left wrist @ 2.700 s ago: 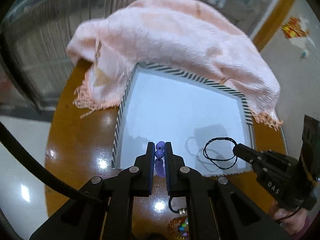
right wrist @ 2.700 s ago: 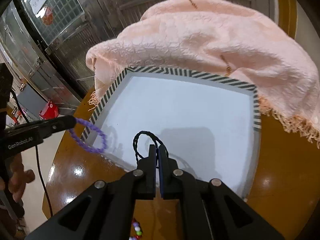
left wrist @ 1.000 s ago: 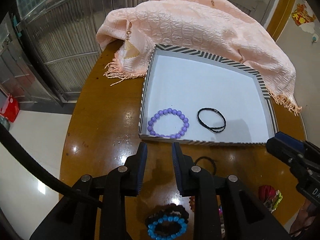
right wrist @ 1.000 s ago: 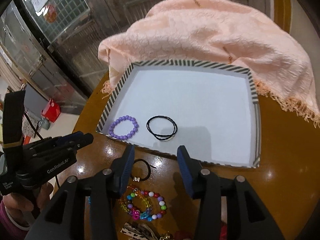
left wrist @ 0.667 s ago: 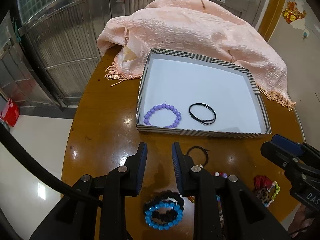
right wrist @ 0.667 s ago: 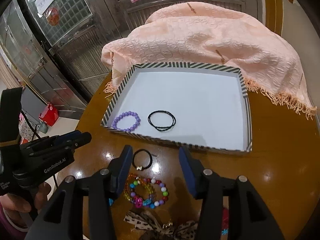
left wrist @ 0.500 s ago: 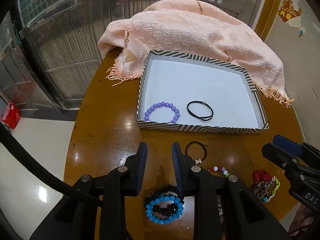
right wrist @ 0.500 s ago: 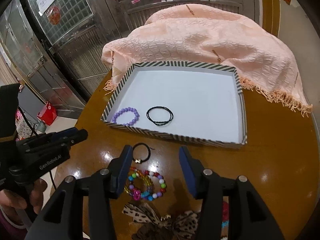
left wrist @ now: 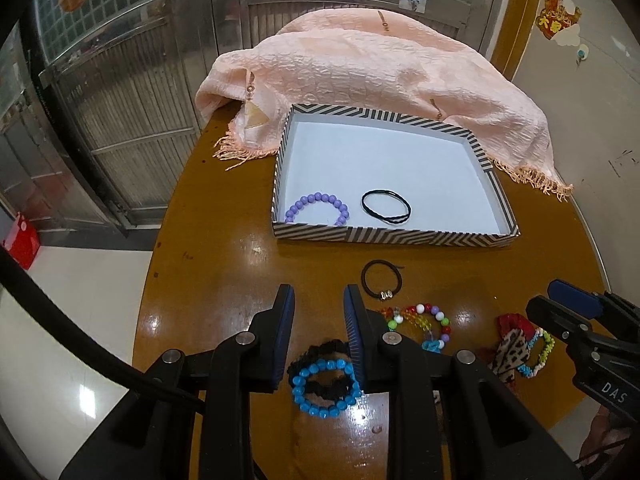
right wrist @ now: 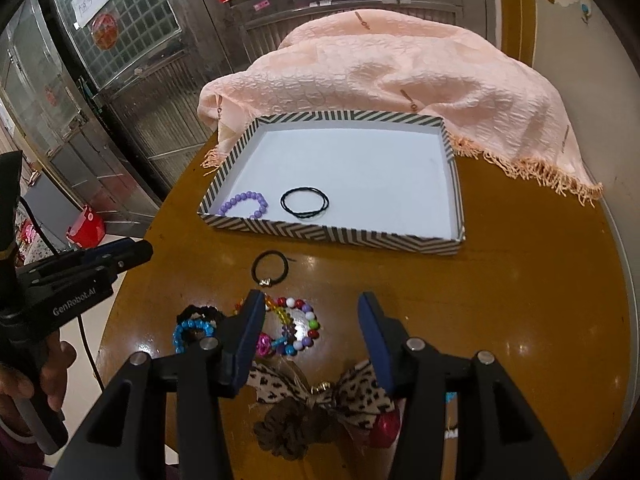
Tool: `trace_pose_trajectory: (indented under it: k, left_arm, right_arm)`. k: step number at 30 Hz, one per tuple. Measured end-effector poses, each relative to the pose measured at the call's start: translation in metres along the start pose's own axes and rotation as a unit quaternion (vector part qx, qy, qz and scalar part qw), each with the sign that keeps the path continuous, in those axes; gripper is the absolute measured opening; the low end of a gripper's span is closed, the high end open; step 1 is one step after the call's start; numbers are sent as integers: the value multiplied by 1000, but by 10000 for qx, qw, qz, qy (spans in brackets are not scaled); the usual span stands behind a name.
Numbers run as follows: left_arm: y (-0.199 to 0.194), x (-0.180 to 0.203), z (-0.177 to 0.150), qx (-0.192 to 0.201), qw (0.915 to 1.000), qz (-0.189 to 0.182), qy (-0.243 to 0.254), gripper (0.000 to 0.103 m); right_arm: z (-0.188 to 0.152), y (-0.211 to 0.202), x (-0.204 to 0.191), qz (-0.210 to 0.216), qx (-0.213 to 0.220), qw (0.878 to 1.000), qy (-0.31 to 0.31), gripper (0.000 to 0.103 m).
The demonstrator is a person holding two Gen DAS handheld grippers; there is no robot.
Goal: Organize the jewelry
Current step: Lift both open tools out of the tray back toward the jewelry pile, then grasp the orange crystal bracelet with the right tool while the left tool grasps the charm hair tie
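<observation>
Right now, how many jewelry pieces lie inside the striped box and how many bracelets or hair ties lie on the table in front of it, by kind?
In the box:
purple bead bracelet: 1
thin black cord loop: 1
On the table:
black hair tie: 1
blue bead bracelet: 1
multicolour bead bracelet: 1
leopard bow: 1
Total: 6; more pieces at the near edge are partly hidden.

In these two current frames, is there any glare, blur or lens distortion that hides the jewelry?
Left wrist view: sharp, glare patches on the table clear of the pieces, the door frames bowed by the fisheye lens. Right wrist view: also sharp, with glare inside the multicolored bracelet, beads still readable.
</observation>
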State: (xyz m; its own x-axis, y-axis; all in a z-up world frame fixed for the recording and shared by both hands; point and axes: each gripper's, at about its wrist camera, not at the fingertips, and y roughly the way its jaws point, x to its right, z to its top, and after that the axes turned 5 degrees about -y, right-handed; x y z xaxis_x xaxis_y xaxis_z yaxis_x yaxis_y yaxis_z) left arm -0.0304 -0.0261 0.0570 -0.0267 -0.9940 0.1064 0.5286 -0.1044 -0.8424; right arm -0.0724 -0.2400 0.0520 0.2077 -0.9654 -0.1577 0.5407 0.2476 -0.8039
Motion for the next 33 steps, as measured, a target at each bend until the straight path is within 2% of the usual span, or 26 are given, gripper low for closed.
trace_pose_trajectory:
  k: [11,18,26,33]
  left_arm:
    - [4,-16,-10,-238,9992,-193,-265,27]
    - [11,-19,-14,-329,9988,-229,-296,27]
    - [25,-17,-10,-480,9980,-273,-305,27]
    - [34,-19,-5,-557,9975,-241,-365,27]
  right_arm:
    - [-25,-12,9,-62,73,9999,56,51]
    - [-36,-14,28,-134,-52,9997,188,51]
    - [-32,-6,17,61,-27,10000,37,50]
    - [-23,27,-7,276,-146,9991,-295,50]
